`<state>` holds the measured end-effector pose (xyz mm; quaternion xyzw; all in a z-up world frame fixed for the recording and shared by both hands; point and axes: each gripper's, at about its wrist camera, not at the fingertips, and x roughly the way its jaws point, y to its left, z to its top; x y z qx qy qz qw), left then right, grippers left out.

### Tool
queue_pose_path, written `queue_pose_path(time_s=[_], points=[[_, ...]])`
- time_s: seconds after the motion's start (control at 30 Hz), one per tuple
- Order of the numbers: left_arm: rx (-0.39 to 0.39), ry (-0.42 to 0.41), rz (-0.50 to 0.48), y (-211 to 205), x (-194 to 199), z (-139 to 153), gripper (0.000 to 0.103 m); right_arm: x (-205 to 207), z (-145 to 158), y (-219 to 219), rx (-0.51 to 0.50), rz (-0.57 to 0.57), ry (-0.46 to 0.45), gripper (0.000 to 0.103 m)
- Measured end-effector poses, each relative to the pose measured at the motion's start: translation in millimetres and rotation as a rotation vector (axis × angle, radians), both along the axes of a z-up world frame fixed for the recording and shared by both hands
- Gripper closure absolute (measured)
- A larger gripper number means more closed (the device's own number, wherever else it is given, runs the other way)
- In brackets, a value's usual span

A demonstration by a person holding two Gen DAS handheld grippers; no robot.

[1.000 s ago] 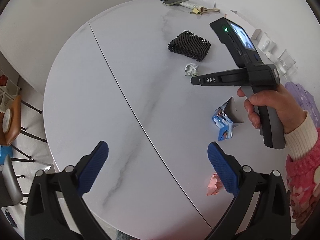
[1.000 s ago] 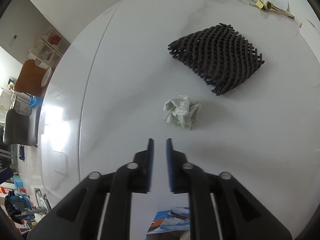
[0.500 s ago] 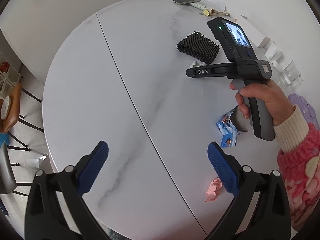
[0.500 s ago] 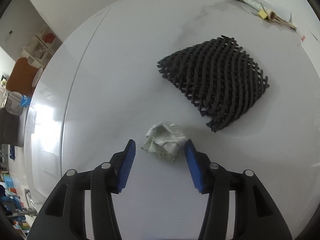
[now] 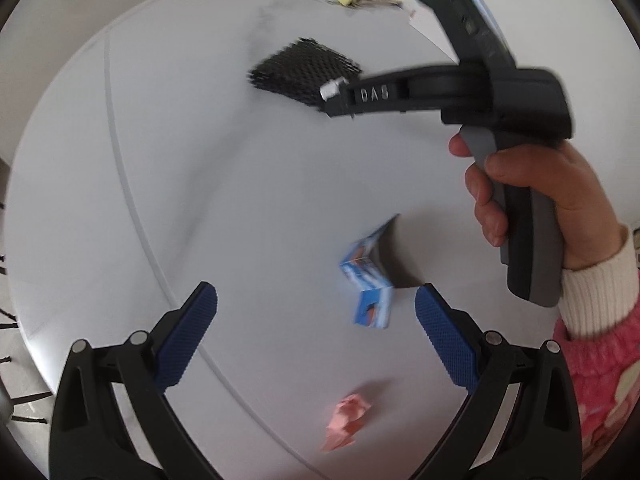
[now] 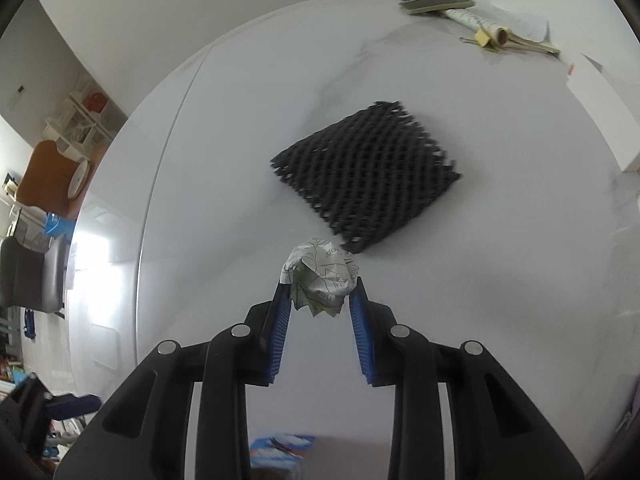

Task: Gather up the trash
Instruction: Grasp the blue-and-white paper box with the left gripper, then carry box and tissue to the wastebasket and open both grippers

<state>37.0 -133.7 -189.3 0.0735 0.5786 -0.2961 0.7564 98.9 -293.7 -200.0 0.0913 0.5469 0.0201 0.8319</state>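
Observation:
A crumpled white printed paper ball sits between the blue pads of my right gripper. Its jaws are closing and both pads press on the ball, which hangs just above the white marble table. In the left wrist view a hand holds that gripper, with a bit of the paper at its tip. My left gripper is open and holds nothing. It hovers over a bent blue carton, which lies just ahead of its right fingertip. A pink paper wad lies under it, nearer the table edge.
A black foam net lies just beyond the paper ball. At the far edge are a phone, a rolled paper and a white box. Chairs and shelves stand off the table's left side.
My right gripper opened around the paper ball, closed onto it and rose from the table. My left gripper moved right and lower, toward the blue carton.

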Motion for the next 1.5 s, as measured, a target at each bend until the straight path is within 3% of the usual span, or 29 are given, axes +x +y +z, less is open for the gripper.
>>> queue_pose_path(time_s=[0.27,0.33,0.4,0.47,0.57,0.67,0.77,1.03,1.33,1.5], points=[[0.027,0.065,-0.039,-64,-4,-36,0.008,-8,2,-32,0.006,-0.045,-0.014,0.073],[0.043,0.09,-0.025,-71,-1,-45,0.013,-7,-1,-37,0.02,-0.056,-0.012,0.073],[0.051,0.139,-0.004,-73,3,-56,0.032,-7,-5,-42,0.033,-0.061,-0.011,0.073],[0.049,0.199,0.013,-72,8,-66,0.044,-9,-6,-42,0.044,-0.062,-0.01,0.073],[-0.019,0.257,0.047,-63,15,-67,0.062,-11,-6,-39,0.058,-0.059,-0.012,0.073],[-0.037,0.224,0.063,-50,21,-57,0.073,-13,-5,-32,0.068,-0.053,-0.015,0.073],[-0.051,0.2,0.087,-34,28,-48,0.074,-14,-1,-19,0.073,-0.038,-0.015,0.073],[-0.1,0.13,0.231,66,40,-6,0.075,-14,24,51,0.132,0.031,-0.04,0.073],[0.066,-0.011,0.486,256,38,32,0.075,0,43,207,0.245,0.23,-0.034,0.073],[0.108,-0.053,0.64,348,32,49,0.075,10,61,304,0.263,0.36,-0.032,0.072]])
